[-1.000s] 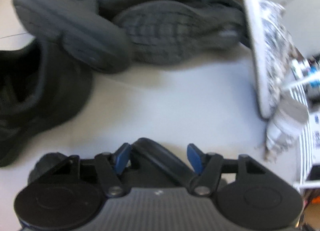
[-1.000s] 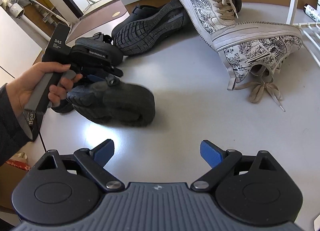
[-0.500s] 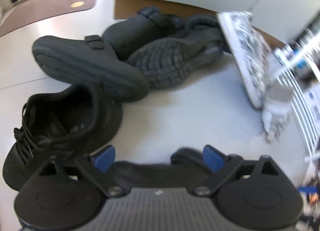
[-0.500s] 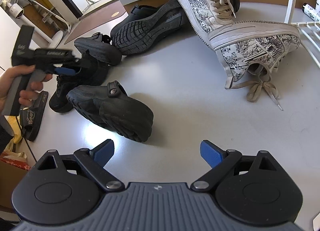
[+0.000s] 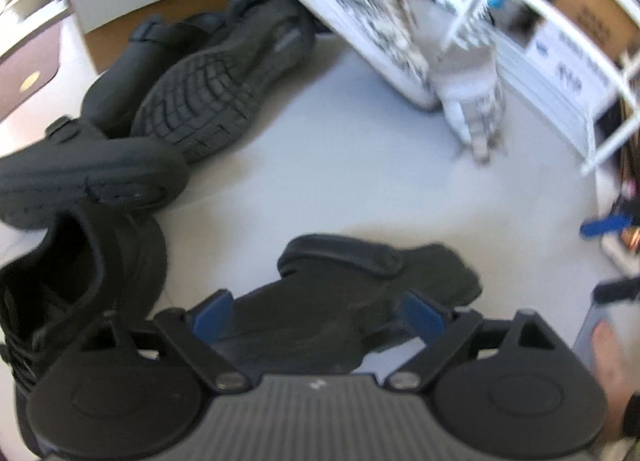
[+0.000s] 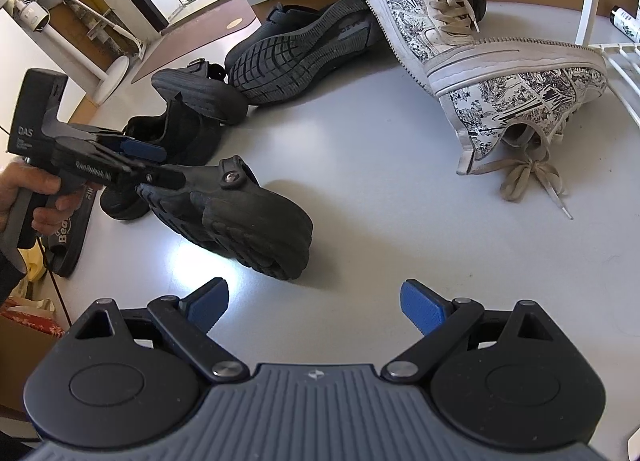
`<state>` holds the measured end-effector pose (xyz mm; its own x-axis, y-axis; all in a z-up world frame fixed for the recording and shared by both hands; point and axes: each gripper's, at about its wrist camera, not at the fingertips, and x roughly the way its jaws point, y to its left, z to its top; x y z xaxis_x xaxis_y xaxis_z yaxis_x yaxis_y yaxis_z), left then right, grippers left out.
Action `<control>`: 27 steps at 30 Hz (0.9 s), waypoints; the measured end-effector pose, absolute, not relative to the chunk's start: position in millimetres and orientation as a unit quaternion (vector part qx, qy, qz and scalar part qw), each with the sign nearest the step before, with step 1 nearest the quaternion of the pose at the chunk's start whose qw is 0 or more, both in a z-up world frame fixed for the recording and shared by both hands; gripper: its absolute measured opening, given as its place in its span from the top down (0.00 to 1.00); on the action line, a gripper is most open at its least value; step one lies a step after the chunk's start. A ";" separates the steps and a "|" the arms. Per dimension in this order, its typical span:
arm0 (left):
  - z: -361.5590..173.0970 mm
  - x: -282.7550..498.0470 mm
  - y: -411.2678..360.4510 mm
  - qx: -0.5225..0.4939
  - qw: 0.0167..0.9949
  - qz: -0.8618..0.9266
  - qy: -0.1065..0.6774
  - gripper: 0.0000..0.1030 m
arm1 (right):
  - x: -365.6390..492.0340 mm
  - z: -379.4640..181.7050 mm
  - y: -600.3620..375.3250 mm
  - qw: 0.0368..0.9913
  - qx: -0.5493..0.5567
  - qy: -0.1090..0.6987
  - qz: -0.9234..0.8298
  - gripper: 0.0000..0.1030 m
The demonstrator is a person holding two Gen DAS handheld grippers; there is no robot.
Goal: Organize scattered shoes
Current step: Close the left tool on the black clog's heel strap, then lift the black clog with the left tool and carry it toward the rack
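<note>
A black clog [image 6: 240, 217] lies on its side on the pale floor [image 6: 380, 189]. My left gripper [image 6: 160, 167] is at its heel end, held by a hand. In the left wrist view the left gripper [image 5: 316, 317] stands open, and the clog [image 5: 360, 281] lies between and just past its blue pads [image 5: 422, 317]. My right gripper [image 6: 314, 301] is open over bare floor, a short way in front of the clog's toe. A second black clog [image 6: 200, 93], a black sneaker [image 6: 176, 137], a grey running shoe [image 6: 296, 61] and two white patterned sneakers [image 6: 520, 89] lie beyond.
A white wire rack [image 6: 600, 49] stands at the right edge. A black slide sandal [image 6: 68, 237] lies at the far left by a cardboard box [image 6: 24, 333]. One more dark clog [image 6: 288, 21] sits behind the grey shoe, near the wall.
My left gripper was shut on the black clog, opened and let it go, drew back, and has now returned to its heel. The right gripper has hardly moved.
</note>
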<state>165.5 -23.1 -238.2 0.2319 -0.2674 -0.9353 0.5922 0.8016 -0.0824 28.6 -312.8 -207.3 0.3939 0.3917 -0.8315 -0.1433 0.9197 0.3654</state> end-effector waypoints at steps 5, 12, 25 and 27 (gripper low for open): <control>-247.4 158.9 -34.8 0.198 0.759 -0.292 0.547 0.16 | 27.5 -205.1 -313.3 0.827 0.116 0.523 0.168 0.07; -261.3 160.6 -46.1 0.250 0.735 -0.309 0.549 0.12 | 26.1 -204.8 -314.1 0.827 0.112 0.522 0.176 0.07; -278.7 165.6 -47.2 0.175 0.729 -0.348 0.562 0.20 | 27.4 -206.1 -314.5 0.825 0.113 0.526 0.174 0.07; -278.8 164.9 -52.6 0.165 0.727 -0.358 0.562 0.24 | 27.2 -206.3 -315.2 0.824 0.113 0.527 0.173 0.07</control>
